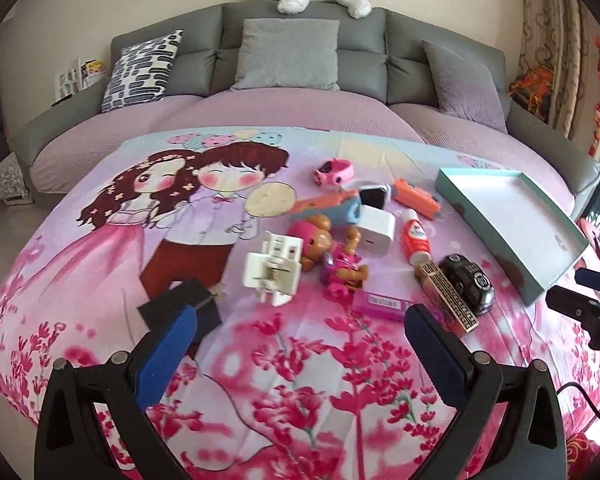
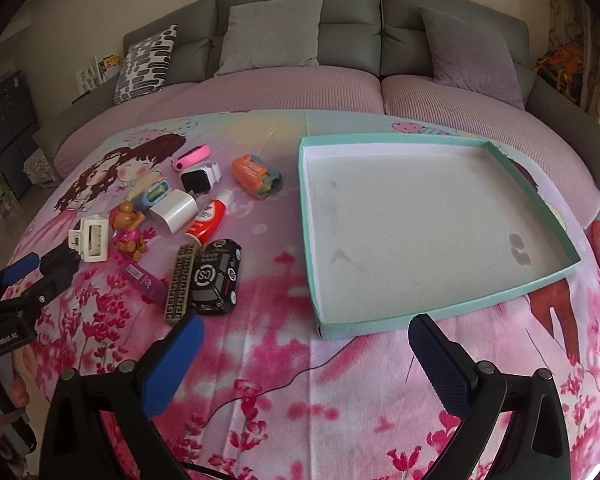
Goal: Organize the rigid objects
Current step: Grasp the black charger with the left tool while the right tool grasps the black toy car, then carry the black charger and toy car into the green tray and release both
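Nearest, both claws hover over the near edge of the bed, above its pink printed blanket (image 2: 284, 364). The left claw (image 1: 300, 340) gapes wide with nothing between its blue pads; it points at the heap, probably so it can drop onto whichever piece it picks. The right claw (image 2: 304, 344) is equally wide and empty, and faces the near edge of the teal tray (image 2: 364, 326), which suggests it waits there to receive or steady.

Just past the left claw lie a black block (image 1: 180, 304), a white hair clip (image 1: 274, 270) and a pink case (image 1: 380, 304). A gold comb (image 2: 181, 284) touches a black toy car (image 2: 216, 276) beside them. Farther in sit a toy dog figure (image 1: 332, 256), a white charger (image 1: 376, 232), a red tube (image 1: 416, 240), a smartwatch (image 2: 200, 178), an orange toy (image 2: 256, 176) and a pink band (image 2: 190, 158). All cluster loosely left of the tray.

The tray holds nothing yet, so I judge the sorting has not begun.
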### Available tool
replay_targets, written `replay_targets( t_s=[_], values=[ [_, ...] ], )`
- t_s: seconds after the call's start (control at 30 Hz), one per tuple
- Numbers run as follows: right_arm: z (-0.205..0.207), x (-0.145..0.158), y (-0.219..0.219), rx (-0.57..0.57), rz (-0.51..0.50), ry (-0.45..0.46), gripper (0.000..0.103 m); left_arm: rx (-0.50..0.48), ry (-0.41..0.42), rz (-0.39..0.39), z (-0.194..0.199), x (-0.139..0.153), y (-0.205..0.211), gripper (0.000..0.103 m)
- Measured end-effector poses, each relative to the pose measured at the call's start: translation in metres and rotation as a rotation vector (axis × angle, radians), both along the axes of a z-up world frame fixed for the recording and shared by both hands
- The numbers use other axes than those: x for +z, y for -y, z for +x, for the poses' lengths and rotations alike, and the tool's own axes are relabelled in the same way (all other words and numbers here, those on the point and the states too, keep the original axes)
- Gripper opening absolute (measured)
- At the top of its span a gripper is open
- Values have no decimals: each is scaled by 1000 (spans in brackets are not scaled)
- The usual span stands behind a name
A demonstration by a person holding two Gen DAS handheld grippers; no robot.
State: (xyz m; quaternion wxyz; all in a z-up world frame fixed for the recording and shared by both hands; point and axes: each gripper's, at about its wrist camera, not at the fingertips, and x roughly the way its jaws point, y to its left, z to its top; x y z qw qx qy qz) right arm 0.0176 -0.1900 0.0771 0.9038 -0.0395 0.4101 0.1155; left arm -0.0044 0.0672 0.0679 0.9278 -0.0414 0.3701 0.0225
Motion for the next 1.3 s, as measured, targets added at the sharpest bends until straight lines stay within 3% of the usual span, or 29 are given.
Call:
replay_targets(
  t_s=[0.13, 0.33, 0.57, 0.7, 0.87, 0.93, 1.03, 1.2, 1.3],
  values=[
    [1, 13, -17, 51, 12, 23, 103, 90, -10, -15, 4, 1, -30, 103],
    [16, -1, -47, 82, 16, -13, 103, 167, -61, -71, 12, -10, -60, 103],
    [30, -17, -61, 91, 17, -64, 80, 208, -176, -97, 24, -31, -74, 103],
    [37, -26, -65, 84, 15, -79, 78, 237, -189, -130, 27, -38, -81, 103],
    [44, -38, -67, 80, 10, -107, 68, 248, -189, -147, 30, -45, -87, 102],
    [46, -41, -67, 73, 15, -110, 63, 248, -186, -151, 31, -46, -88, 99],
    [49, -45, -64, 54, 25, -122, 51, 240, -190, -153, 33, -50, -90, 86],
    [52, -49, -59, 38, 42, -132, 45, 228, -177, -159, 34, -52, -91, 66],
    [54, -50, -59, 37, 56, -138, 38, 217, -173, -159, 34, -52, -90, 60]
  ],
)
